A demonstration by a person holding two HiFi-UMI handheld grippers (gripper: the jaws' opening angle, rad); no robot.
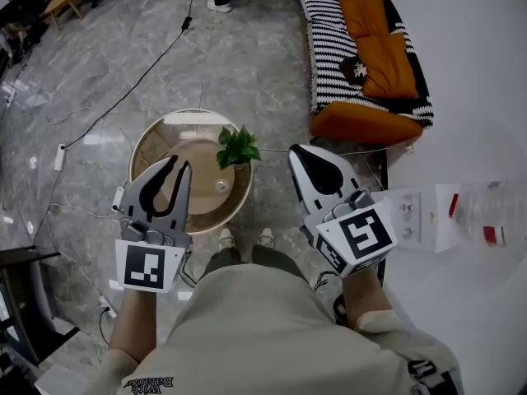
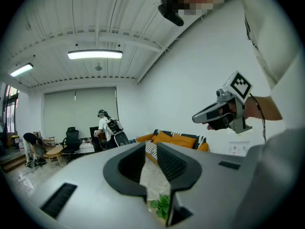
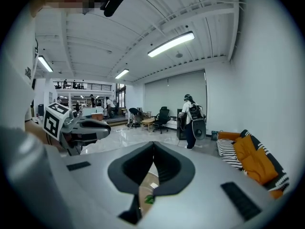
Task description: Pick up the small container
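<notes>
1. Left gripper [image 1: 180, 164]: jaws parted by a narrow slit, with nothing between them.
2. Right gripper [image 1: 296, 151]: jaws closed tip to tip, empty.
3. Both grippers are held at the person's front, marker cubes toward the body and tips pointing away. The left gripper hangs above the near-left part of the round table [image 1: 206, 159]. The right gripper is outside the table's right rim.
4. Small container [image 1: 221, 185]: a small, pale, round item resting on the table top, right of centre and toward the near rim. From above it lies between the two grippers and touches neither.
5. Leafy green plant [image 1: 239, 146]: at the table's right rim, just beyond the container and near the right gripper's tip.
6. Shoes [image 1: 226, 238]: the person's feet stand just beside the table's near rim.
7. Black cable [image 1: 140, 81]: runs across the grey marble floor [image 1: 247, 56] from beyond the table to its left side, where a white power strip [image 1: 60, 156] lies.
8. Striped sofa [image 1: 329, 48] with orange cushions [image 1: 383, 52]: beyond the table, to its right.
9. White surface with papers [image 1: 445, 212]: right of the table, past the right gripper.
10. Second person with a backpack [image 2: 107, 127]: well beyond the table, near office chairs [image 2: 71, 138].
</notes>
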